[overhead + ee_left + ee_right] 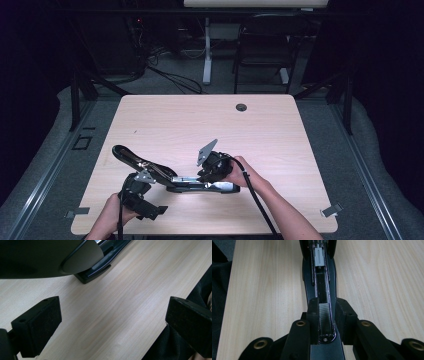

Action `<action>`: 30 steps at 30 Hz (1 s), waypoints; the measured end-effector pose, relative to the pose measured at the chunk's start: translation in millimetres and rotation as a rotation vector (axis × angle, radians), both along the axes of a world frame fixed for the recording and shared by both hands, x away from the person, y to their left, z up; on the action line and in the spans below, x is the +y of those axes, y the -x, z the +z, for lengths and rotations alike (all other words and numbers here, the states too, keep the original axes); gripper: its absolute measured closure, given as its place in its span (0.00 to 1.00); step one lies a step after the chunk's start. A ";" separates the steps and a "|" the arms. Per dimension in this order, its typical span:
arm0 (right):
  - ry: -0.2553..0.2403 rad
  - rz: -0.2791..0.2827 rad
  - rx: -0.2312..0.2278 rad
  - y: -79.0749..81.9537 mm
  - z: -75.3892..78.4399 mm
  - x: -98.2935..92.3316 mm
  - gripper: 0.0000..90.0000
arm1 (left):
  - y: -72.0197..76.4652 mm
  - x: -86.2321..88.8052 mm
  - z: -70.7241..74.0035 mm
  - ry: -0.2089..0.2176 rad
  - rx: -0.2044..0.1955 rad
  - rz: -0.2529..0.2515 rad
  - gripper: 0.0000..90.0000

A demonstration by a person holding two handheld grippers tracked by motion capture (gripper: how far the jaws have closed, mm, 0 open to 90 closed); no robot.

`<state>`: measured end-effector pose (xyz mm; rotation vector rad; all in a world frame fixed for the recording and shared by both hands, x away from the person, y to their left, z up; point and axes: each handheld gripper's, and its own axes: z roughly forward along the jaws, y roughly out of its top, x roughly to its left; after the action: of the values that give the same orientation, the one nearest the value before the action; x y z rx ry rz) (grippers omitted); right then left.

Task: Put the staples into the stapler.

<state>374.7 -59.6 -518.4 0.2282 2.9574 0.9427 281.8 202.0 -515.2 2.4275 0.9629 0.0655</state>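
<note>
Stapler (pixel 322 290), black, hinged open, staple channel bared, right gripper (pixel 324 317) jaws clasping its rail; left gripper (pixel 110 322) jaws wide.

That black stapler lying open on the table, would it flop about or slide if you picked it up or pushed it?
The stapler is hinged, and its top arm stands raised, so lifted by one end it would probably swing. Its glossy base might skid on the smooth table. The metal channel suggests some weight, so the right claw straddling it probably steadies it.
</note>
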 end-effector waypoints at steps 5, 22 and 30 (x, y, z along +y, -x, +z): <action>-0.003 -0.008 -0.007 -1.1 5.4 -1.0 0.75 | -0.1 1.4 0.4 0.007 0.001 0.004 0.01; -0.002 -0.163 -0.001 1.6 23.9 -28.8 0.30 | -3.1 15.2 2.1 0.027 0.011 0.047 0.00; 0.009 -0.243 0.012 6.5 28.0 -58.3 0.18 | -4.1 19.7 3.0 0.032 0.008 0.059 0.00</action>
<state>368.1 -117.9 -490.4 0.5794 2.8568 0.8983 285.9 221.7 -512.2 2.3720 1.0321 0.0607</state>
